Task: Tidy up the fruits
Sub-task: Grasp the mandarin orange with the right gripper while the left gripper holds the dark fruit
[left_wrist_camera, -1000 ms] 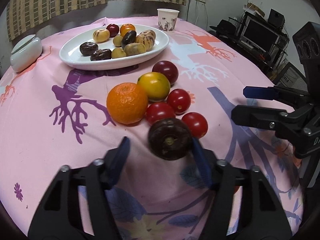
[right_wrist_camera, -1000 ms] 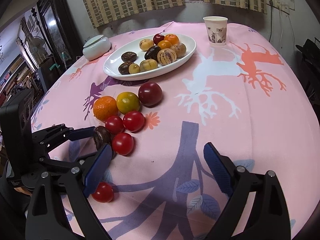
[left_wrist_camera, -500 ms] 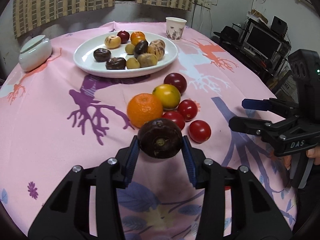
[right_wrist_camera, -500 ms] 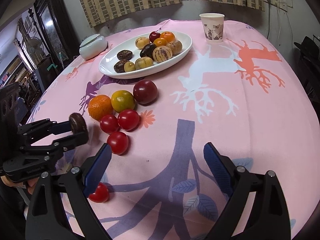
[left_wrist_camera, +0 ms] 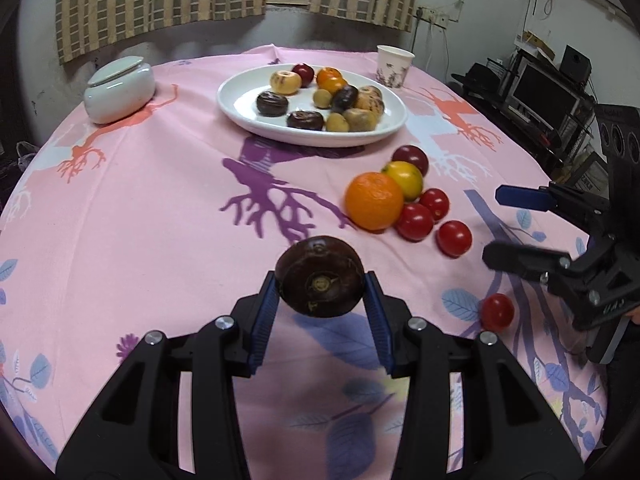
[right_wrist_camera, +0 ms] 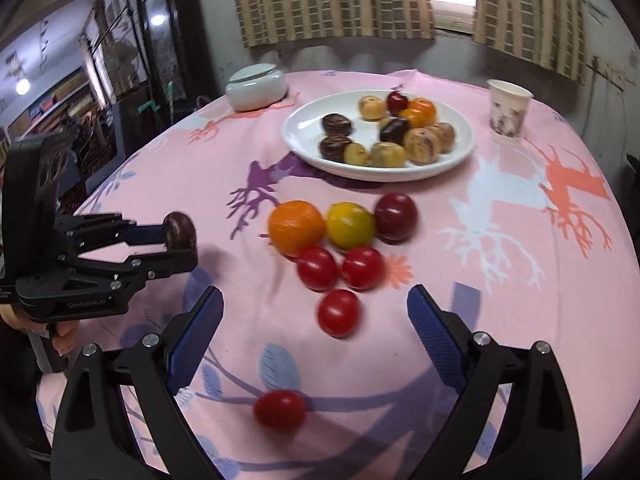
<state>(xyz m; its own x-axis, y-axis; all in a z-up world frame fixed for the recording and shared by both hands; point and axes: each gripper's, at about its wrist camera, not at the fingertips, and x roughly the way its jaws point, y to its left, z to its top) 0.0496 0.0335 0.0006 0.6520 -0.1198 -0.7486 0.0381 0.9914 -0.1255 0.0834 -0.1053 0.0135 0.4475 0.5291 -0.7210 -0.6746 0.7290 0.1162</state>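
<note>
- The left gripper [left_wrist_camera: 320, 292] pinches a dark purple fruit [left_wrist_camera: 320, 282] between its two blue-padded fingers [left_wrist_camera: 265, 316], one pad pressed to each flank, the stem end facing the camera; the jaws have just closed onto it.
- The fruit hangs clear of the pink counter [left_wrist_camera: 160, 220], its shadow on the cloth beneath.
- The right gripper [right_wrist_camera: 316, 334] hovers with fingers [right_wrist_camera: 434, 332] spread wide and nothing between them, above a red tomato [right_wrist_camera: 339, 313].
- A loose cluster lies nearby: an orange [right_wrist_camera: 296, 227], a yellow fruit [right_wrist_camera: 350, 225], a plum [right_wrist_camera: 395, 216] and more tomatoes.
- One stray tomato [right_wrist_camera: 280, 410] sits near the counter's edge.
- Beyond, a white plate [left_wrist_camera: 240, 100] holds assorted fruit, flanked by a lidded jar [left_wrist_camera: 119, 89] and a paper cup [left_wrist_camera: 394, 65].
</note>
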